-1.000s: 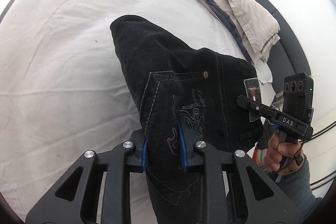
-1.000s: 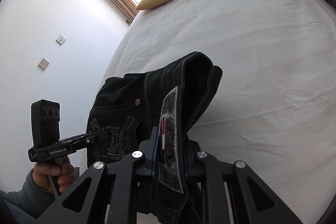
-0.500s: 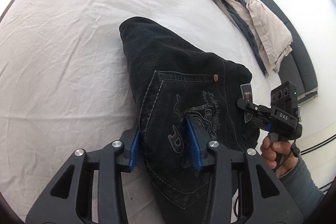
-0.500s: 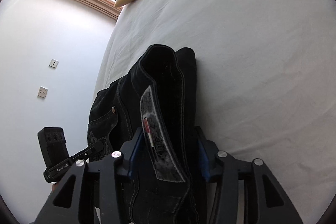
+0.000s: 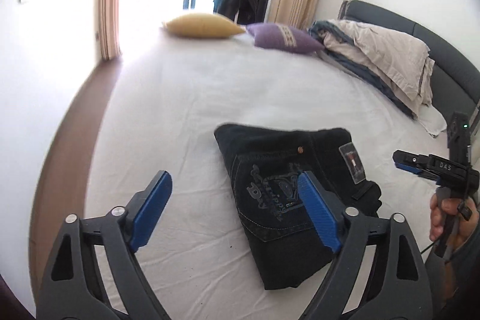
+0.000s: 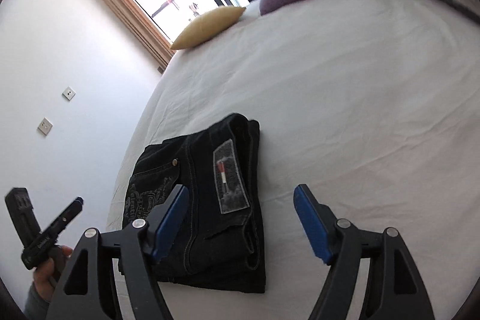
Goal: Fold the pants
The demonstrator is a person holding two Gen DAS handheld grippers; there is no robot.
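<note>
White, lightly creased bedsheet [image 5: 210,98] covers a bed; a yellow cushion [image 5: 199,25], a purple cushion [image 5: 282,38] and a rumpled beige quilt [image 5: 381,56] lie at its far side. Black denim pants [image 5: 282,194], folded into a thick rectangular bundle with grey stitching, embroidered pocket and woven patch, rest flat on the sheet. Left gripper [image 5: 237,209] and right gripper [image 6: 240,218] have just been opening; a second ago both clamped the denim, now the blue ribbed pads stand wide apart, holding nothing.
</note>
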